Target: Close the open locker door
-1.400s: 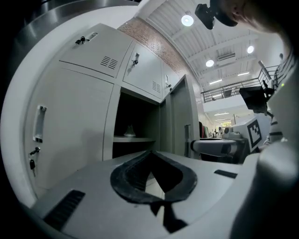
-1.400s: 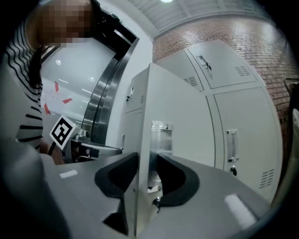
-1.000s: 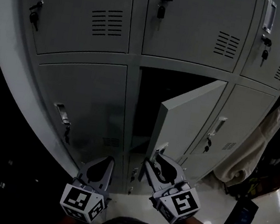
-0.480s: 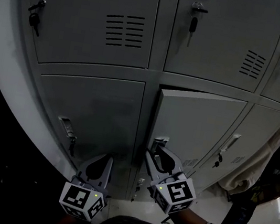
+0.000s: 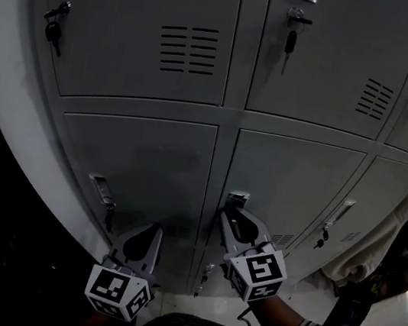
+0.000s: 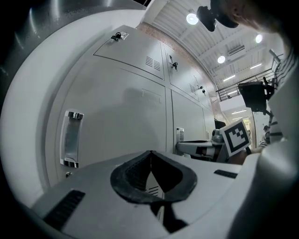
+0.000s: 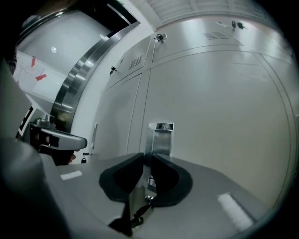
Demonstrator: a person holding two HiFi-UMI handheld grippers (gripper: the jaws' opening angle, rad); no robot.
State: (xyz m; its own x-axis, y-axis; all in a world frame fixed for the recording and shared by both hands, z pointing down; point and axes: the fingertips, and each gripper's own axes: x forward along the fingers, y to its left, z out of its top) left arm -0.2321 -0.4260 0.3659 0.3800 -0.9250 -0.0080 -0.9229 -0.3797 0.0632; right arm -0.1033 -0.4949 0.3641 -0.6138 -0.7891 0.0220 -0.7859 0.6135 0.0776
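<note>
The grey lower middle locker door lies flush with the lockers around it, and no dark opening shows. Its chrome handle sits at the door's left edge. My right gripper has its tips right at that handle. Its jaws are closing to a narrow slit, and the chrome shows through the gap at my right gripper. I cannot see the pads pressing on it. A key hangs just below the handle. My left gripper hangs lower left, apart from the lockers; in its own view the left gripper is shut and empty.
The lower left locker has its own handle and lock. Upper lockers carry keys and vents. The lower right locker's handle is beside a pale cloth hanging at the far right. Glossy floor lies below.
The door swung from wide open to nearly shut and now sits flush. My right gripper followed it in toward the locker face, and its jaws have narrowed. My left gripper hardly moved.
</note>
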